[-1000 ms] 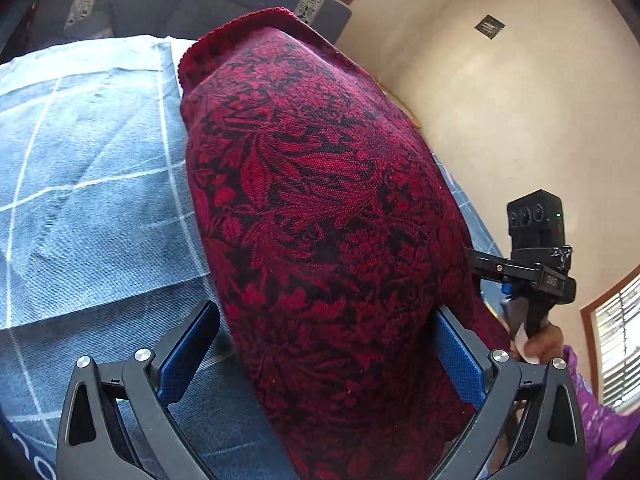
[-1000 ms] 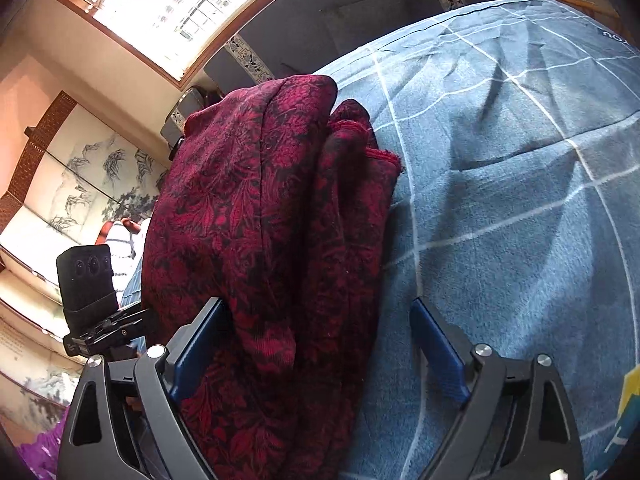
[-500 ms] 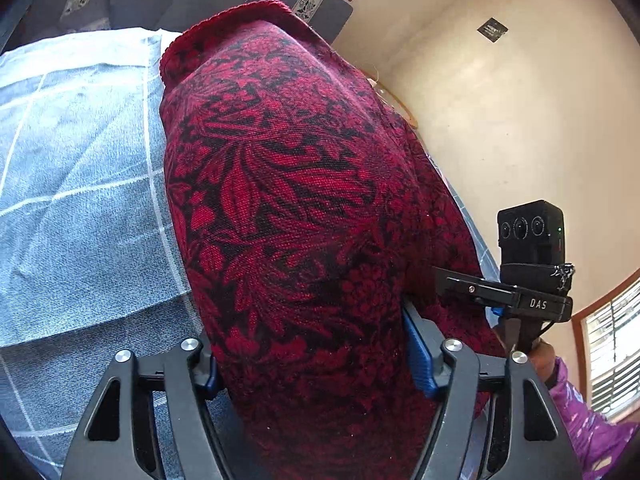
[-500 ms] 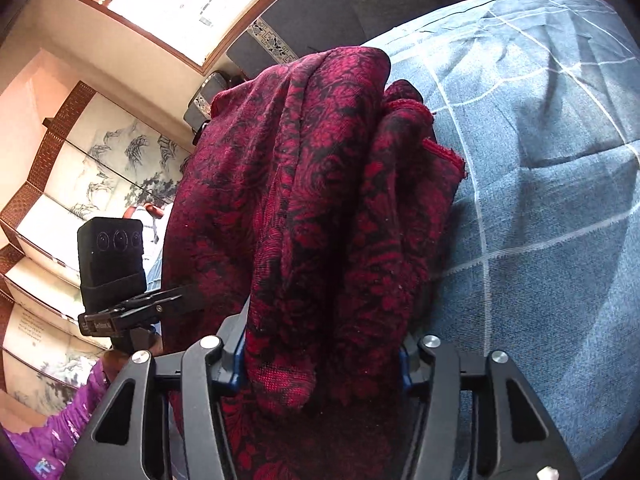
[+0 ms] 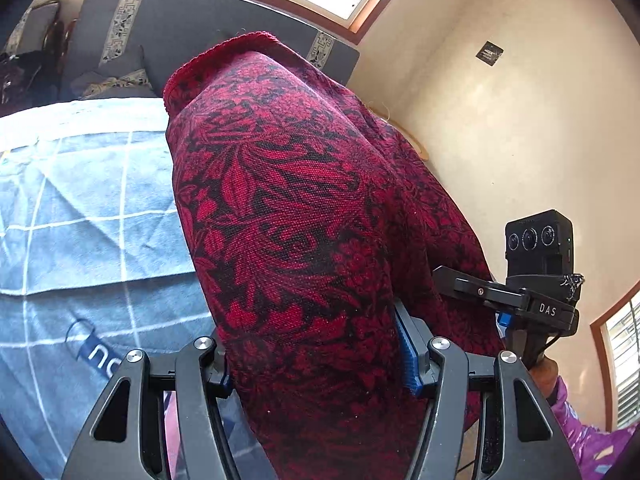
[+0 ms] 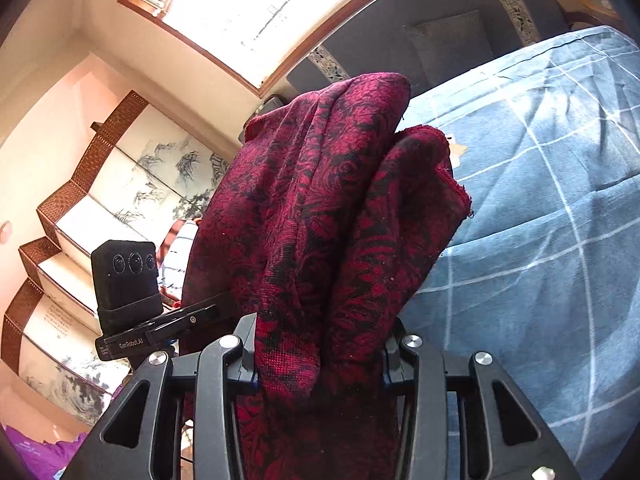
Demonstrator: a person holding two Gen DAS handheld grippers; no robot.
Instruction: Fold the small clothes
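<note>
Red-and-black floral knit garment (image 5: 304,240), gathered and held up between both tools above a blue bed cover (image 5: 80,220) with a white grid pattern. Left wrist view: the left tool (image 5: 316,360) is clenched on the garment, its blue-padded fingers (image 5: 406,354) pressed into the fabric at the lower centre of the frame; the cloth rises from the jaws as one broad panel to a red ribbed edge at the upper centre. At the right of this frame, the right tool (image 5: 508,312) appears from the side with its black camera block above it; the garment reaches toward it, and the person's hand in a purple sleeve (image 5: 592,432) shows at the lower right. Right wrist view: the right tool (image 6: 320,356) is likewise clenched on the garment (image 6: 320,220), which stands in two bunched folds filling the centre of the frame, the right-hand fold ending in a red hem. The left tool (image 6: 168,320) shows at the lower left, partly hidden by cloth. The bed cover (image 6: 540,240) fills the right side. Background: a bright window (image 6: 260,4) at the top, a painted folding screen (image 6: 120,184) at the left, and a dark grey sofa (image 5: 180,32) behind the bed.
</note>
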